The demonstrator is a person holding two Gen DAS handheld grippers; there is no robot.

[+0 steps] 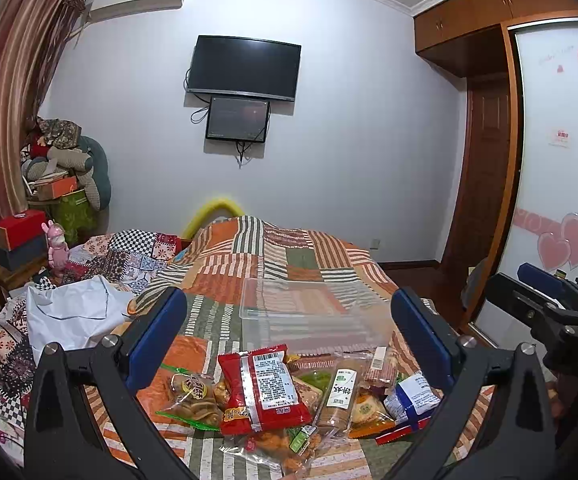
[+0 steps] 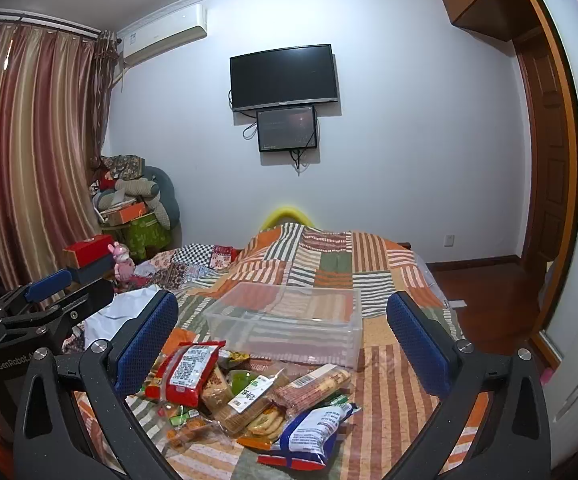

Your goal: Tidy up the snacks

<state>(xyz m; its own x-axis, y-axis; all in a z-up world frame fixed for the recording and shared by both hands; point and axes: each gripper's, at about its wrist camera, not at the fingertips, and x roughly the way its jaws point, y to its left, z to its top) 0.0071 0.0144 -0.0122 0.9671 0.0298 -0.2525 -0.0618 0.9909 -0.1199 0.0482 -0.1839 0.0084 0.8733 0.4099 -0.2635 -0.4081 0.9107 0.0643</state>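
Two hand-held grippers, left (image 1: pixel 289 332) and right (image 2: pixel 283 332), spread wide, empty, above heaped snack packets (image 2: pixel 249 400); red rectangular plastic packet (image 1: pixel 263 390) lengthwise near-to-far; clear rectangular plastic bin (image 2: pixel 289 320) beyond.

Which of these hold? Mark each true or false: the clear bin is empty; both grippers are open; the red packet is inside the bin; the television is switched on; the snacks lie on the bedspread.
1. The clear bin is empty: true.
2. The left gripper and right gripper are open: true.
3. The red packet is inside the bin: false; it lies on the snack pile in front of it.
4. The television is on: false; its screen is dark.
5. The snacks lie on the bedspread: true.
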